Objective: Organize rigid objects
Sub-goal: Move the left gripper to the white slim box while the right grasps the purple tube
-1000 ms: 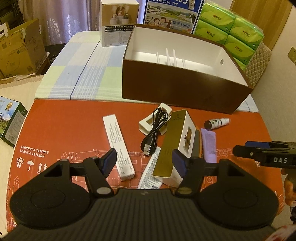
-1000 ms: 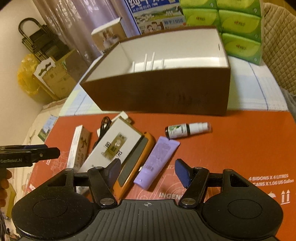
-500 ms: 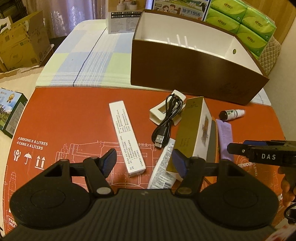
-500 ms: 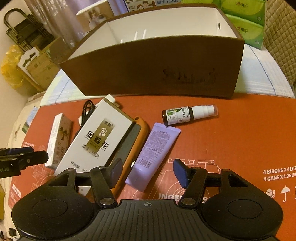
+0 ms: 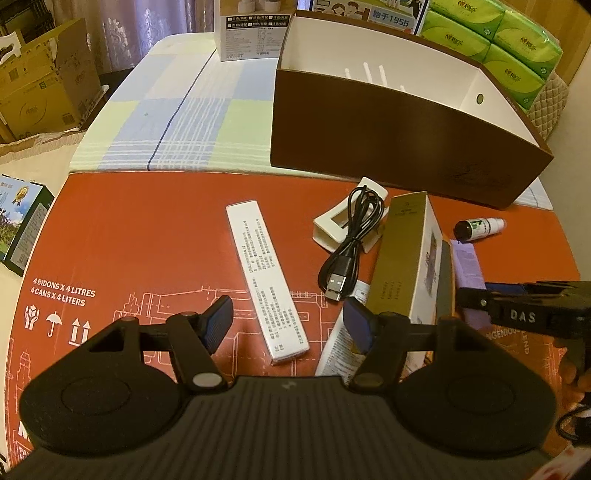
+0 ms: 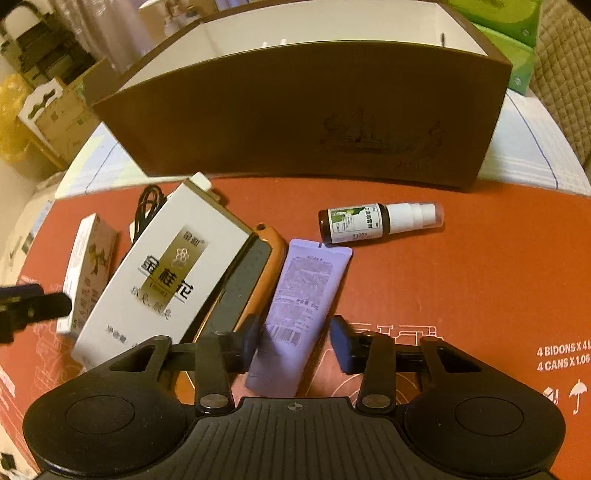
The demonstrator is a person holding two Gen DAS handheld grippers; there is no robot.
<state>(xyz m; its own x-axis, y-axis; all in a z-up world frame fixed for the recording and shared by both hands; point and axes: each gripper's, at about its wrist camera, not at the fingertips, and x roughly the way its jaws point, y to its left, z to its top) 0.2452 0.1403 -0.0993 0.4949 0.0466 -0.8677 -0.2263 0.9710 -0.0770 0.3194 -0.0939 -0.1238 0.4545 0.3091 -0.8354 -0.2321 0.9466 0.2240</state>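
Note:
Loose items lie on a red cardboard sheet (image 5: 140, 236) before a brown storage box (image 5: 399, 147) with a white inside. My left gripper (image 5: 290, 325) is open, low over the near end of a long white carton (image 5: 266, 277). My right gripper (image 6: 295, 341) is open, its fingers on either side of the near end of a lilac tube (image 6: 301, 302), not touching. Beside the tube lie an orange-cased phone (image 6: 240, 288), a white-and-gold box (image 6: 166, 273) and a small spray bottle (image 6: 373, 223). A black USB cable (image 5: 351, 243) lies across a white holder (image 5: 332, 229).
The brown box (image 6: 306, 118) stands just behind the items. Green tissue packs (image 5: 498, 40) and a white carton (image 5: 251, 29) stand at the back on a checked cloth (image 5: 177, 125). Cardboard boxes (image 5: 40, 88) stand to the left. A small printed box (image 5: 22, 225) lies off the sheet's left edge.
Both grippers have moved forward and down towards the items. The right gripper now straddles the lilac tube's near end. Both stay open.

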